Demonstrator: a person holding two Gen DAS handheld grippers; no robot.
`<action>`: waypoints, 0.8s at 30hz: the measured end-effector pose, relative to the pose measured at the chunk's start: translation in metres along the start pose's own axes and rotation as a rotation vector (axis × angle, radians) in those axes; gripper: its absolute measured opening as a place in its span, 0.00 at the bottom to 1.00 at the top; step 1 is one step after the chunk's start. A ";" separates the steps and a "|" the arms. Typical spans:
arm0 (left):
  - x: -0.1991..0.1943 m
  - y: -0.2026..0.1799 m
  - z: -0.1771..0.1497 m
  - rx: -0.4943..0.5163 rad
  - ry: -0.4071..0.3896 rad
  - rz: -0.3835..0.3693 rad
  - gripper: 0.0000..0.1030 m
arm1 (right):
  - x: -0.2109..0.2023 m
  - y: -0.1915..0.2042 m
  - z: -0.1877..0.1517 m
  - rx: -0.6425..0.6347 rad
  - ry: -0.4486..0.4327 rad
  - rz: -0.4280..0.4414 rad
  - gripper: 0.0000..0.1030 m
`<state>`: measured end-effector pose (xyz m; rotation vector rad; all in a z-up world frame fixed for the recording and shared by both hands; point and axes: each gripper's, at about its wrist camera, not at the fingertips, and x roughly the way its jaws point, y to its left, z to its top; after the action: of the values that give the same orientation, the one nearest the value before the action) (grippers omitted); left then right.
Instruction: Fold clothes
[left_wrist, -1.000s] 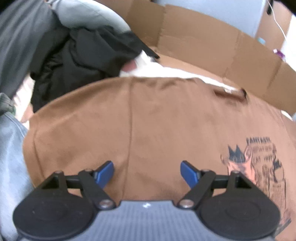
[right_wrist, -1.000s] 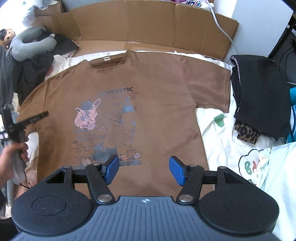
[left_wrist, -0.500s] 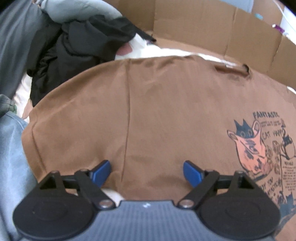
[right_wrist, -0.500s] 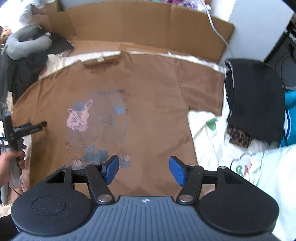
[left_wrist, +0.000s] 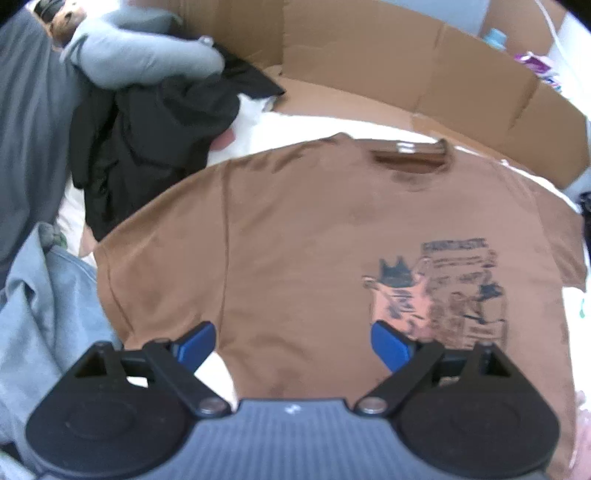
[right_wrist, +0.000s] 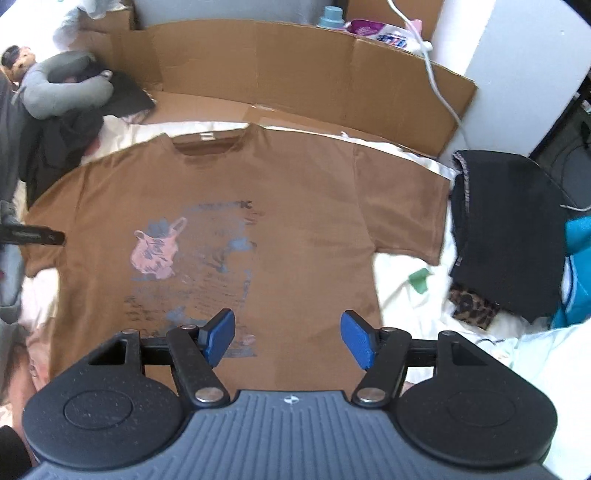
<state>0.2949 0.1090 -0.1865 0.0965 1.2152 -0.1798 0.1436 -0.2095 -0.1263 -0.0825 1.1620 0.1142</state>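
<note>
Lying flat and front-up on a white sheet, the brown T-shirt has its collar toward the cardboard wall and both short sleeves spread out.

The right wrist view takes in the whole shirt, and only it shows what lies past the shirt's right sleeve: a folded black garment with a leopard-print piece under its near corner, a teal cloth at the frame edge, and a white cable hanging across the cardboard. One finger of the left gripper pokes in from the left edge over the shirt's left sleeve.

The left wrist view sits over that left sleeve and shows what the other barely catches: a light blue-grey garment beside the sleeve hem, a heap of black clothes and a grey neck pillow beyond it. The print on the chest is blurred here.

The left gripper has its fingers wide and opening, with only shirt fabric below, not pinched. The right gripper hangs above the shirt's lower hem, its fingers parted and opening, nothing between them.
</note>
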 end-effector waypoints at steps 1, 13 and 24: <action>-0.010 -0.004 0.002 -0.003 0.007 0.001 0.90 | -0.003 -0.002 0.002 0.011 -0.004 0.016 0.68; -0.125 -0.084 0.026 0.115 -0.064 0.055 0.96 | -0.062 -0.031 0.011 0.073 -0.136 0.103 0.68; -0.204 -0.155 0.030 0.163 -0.177 -0.092 0.96 | -0.109 -0.043 -0.001 0.050 -0.189 0.125 0.68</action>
<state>0.2247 -0.0308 0.0190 0.1632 1.0277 -0.3613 0.1052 -0.2579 -0.0265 0.0449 0.9799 0.1990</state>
